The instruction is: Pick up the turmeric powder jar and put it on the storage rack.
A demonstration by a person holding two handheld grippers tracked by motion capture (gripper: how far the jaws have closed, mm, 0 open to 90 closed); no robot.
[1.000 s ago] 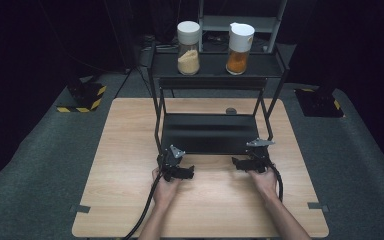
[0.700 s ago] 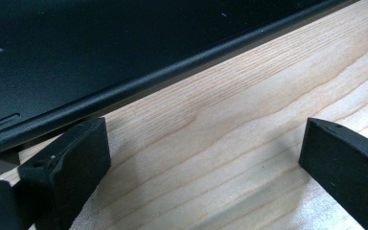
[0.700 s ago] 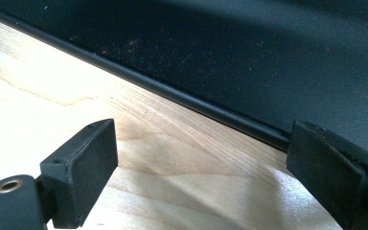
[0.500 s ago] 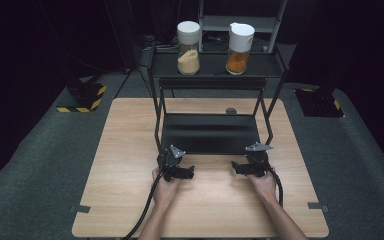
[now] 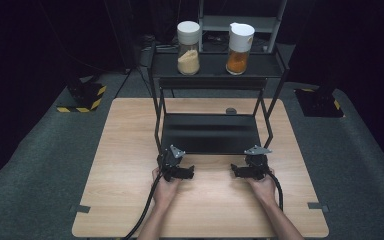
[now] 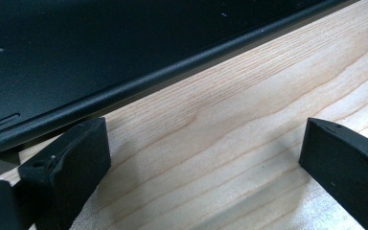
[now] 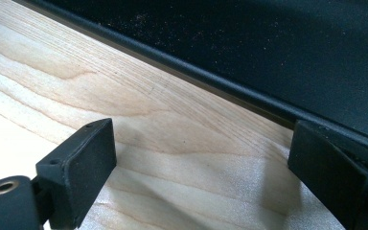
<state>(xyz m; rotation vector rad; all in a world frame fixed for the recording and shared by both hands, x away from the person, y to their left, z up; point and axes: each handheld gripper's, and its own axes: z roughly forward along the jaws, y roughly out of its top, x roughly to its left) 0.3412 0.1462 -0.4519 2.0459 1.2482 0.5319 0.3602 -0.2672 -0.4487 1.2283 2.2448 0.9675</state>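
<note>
Evidently two jars [image 5: 188, 41] [image 5: 240, 41], one rack [image 5: 210, 134], two empty grippers [image 5: 190, 173] [image 5: 234, 171].

Counter: we see a light wooden counter [image 5: 130, 200] with pale grain, bare along its near edge.
Floor covering: we see dark grey carpet-like matting [image 5: 40, 165] around the counter on all sides.
Small disc: we note a small dark round piece [image 5: 231, 111] lying on the counter's far edge, behind the rack.
Striped blocks: we see black blocks with yellow-and-black hazard stripes [image 5: 85, 96] on the floor at far left, and another [image 5: 320, 102] at far right.
</note>
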